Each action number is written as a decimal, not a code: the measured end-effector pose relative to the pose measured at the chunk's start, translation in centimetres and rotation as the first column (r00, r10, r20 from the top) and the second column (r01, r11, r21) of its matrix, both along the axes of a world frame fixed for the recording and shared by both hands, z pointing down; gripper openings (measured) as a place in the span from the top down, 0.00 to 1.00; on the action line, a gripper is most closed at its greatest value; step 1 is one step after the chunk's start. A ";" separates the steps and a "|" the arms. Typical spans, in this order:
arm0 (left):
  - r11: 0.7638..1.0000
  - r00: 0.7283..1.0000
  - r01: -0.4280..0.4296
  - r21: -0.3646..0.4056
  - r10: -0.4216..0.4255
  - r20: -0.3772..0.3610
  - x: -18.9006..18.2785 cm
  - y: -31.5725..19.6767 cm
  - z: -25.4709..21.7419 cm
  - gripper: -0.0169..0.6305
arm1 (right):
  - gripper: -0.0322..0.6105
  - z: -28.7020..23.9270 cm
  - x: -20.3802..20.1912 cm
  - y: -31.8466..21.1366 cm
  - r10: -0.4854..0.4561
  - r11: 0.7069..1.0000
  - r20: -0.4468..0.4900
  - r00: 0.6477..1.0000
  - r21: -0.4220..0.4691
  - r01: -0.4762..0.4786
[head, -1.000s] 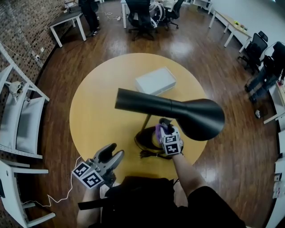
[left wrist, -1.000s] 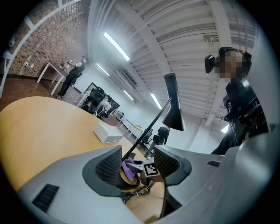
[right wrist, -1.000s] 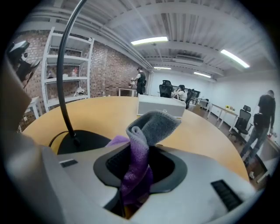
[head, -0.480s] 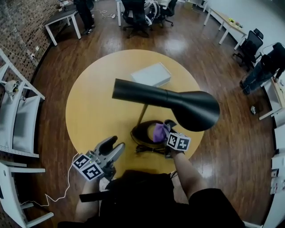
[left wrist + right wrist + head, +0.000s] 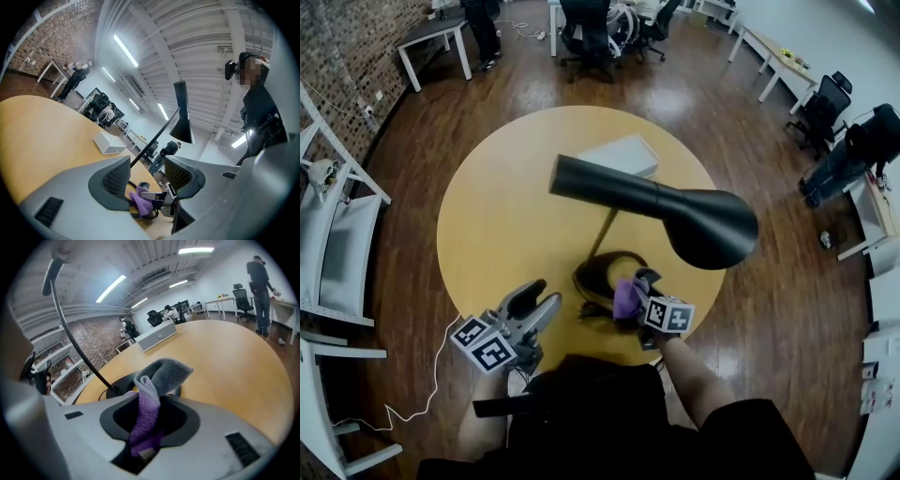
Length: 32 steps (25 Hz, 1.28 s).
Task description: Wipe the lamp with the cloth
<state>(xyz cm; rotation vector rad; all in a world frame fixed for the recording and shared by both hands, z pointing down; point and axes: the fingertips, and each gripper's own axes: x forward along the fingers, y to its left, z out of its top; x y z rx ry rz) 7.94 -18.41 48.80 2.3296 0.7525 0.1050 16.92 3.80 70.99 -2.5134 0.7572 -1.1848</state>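
Cloth [image 5: 626, 298]: soft, light, limp; was clamped in R gripper [image 5: 643, 281]. L gripper [image 5: 534, 300] stood agape, empty. Lamp [image 5: 694, 220] prob. top-heavy; brace stem [image 5: 603, 233].

Head view: the lamp [image 5: 675, 211] covers the near edge of the box [image 5: 623, 155], and the cloth [image 5: 628, 298] and right gripper [image 5: 643, 281] cover part of the base [image 5: 592, 277]. Right gripper view: the cloth's lower end is lost between the jaws, and the lamp's top is blurred at the picture's rim.
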 end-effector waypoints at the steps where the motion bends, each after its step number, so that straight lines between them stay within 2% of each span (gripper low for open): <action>1: 1.000 1.000 0.005 -0.006 -0.005 0.002 0.0 -0.2 0.1 0.65 | 0.78 0.1 -0.2 -0.3 -0.013 1.000 -0.009 1.000 -0.024 0.013; 8: 0.999 1.000 0.028 -0.044 -0.028 0.000 0.3 -0.5 0.4 0.65 | 0.78 0.6 -1.8 -1.9 -0.089 0.989 -0.031 0.996 -0.119 0.084; 12: 0.998 0.999 0.034 -0.059 -0.034 -0.005 0.7 -0.6 0.5 0.65 | 0.78 0.1 -2.3 -3.0 -0.098 0.991 -0.016 0.995 -0.092 0.097; 16: 0.995 0.998 0.057 -0.081 -0.057 -0.006 0.4 -1.4 0.5 0.65 | 0.78 -2.3 -3.6 -5.3 -0.202 0.979 0.003 0.979 -0.027 0.202; 20: 0.994 0.997 0.076 -0.076 -0.076 -0.005 -0.2 -2.4 0.0 0.65 | 0.78 -5.3 -1.3 -7.0 -0.231 0.973 -0.146 0.962 -0.026 0.230; 22: 0.994 0.997 0.083 -0.070 -0.083 -0.001 -0.4 -3.0 0.0 0.65 | 0.78 -7.5 0.2 -8.7 -0.198 0.977 -0.221 0.955 0.037 0.211; 24: 0.994 0.996 0.087 -0.064 -0.087 0.003 -0.6 -3.3 0.0 0.65 | 0.78 -8.3 1.3 -10.1 -0.148 0.981 -0.251 0.957 0.085 0.174; 26: 0.995 0.996 0.087 -0.052 -0.087 0.010 -0.8 -3.2 0.0 0.65 | 0.78 -6.3 1.3 -11.0 -0.138 0.989 -0.247 0.959 0.025 0.149; 28: 0.996 0.996 0.083 -0.035 -0.082 0.019 -1.1 -2.8 0.2 0.65 | 0.78 -3.2 0.3 -11.4 -0.198 0.977 -0.244 0.949 -0.123 0.173; 30: 0.997 0.997 0.076 -0.021 -0.076 0.022 -1.4 -2.3 0.1 0.65 | 0.78 -1.8 -0.6 -11.8 -0.308 0.936 -0.307 0.900 -0.269 0.229; 32: 0.997 0.997 0.073 -0.015 -0.073 0.023 -1.5 -2.3 0.2 0.65 | 0.78 -2.0 -1.1 -12.2 -0.427 0.883 -0.352 0.833 -0.361 0.300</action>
